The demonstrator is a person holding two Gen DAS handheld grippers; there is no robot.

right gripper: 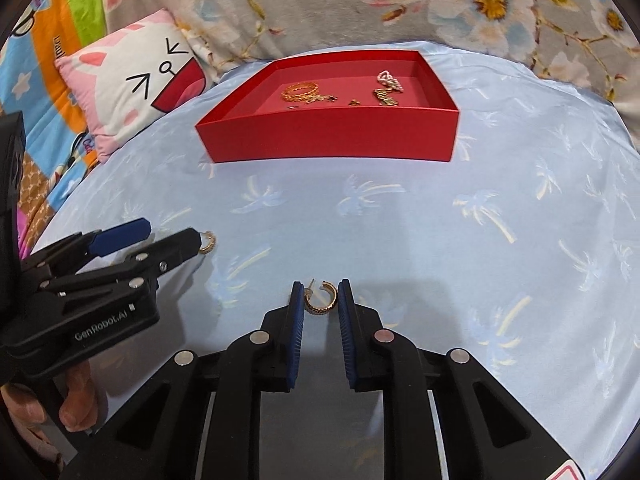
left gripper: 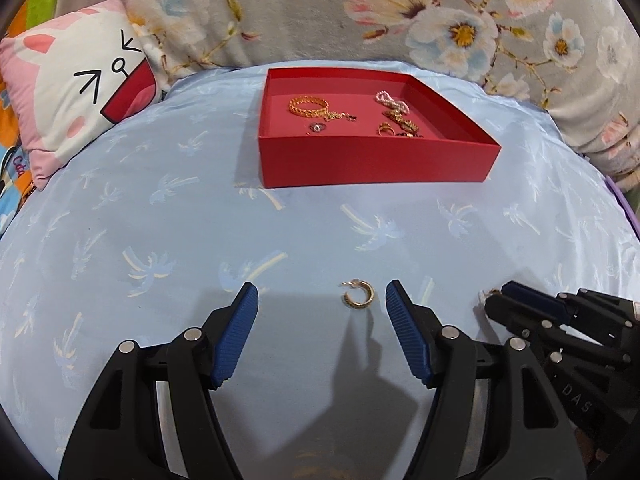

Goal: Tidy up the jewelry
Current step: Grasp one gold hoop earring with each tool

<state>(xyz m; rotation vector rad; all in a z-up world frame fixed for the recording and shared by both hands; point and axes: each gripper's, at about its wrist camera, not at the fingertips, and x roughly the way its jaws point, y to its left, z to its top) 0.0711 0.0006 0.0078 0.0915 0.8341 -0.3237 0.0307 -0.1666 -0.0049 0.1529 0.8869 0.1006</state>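
Note:
Two gold hoop earrings lie on the light blue palm-print cloth. One earring lies between the fingertips of my open left gripper, touching neither pad; it also shows in the right wrist view. The other earring sits between the pads of my right gripper, whose jaws stand narrowly apart around it. A red box farther back holds gold bangles, a pearl piece, rings and small gold pieces; it also shows in the right wrist view.
A pink and white cat-face cushion lies at the far left. A grey floral blanket rises behind the box. A colourful quilt lies left of the blue cloth.

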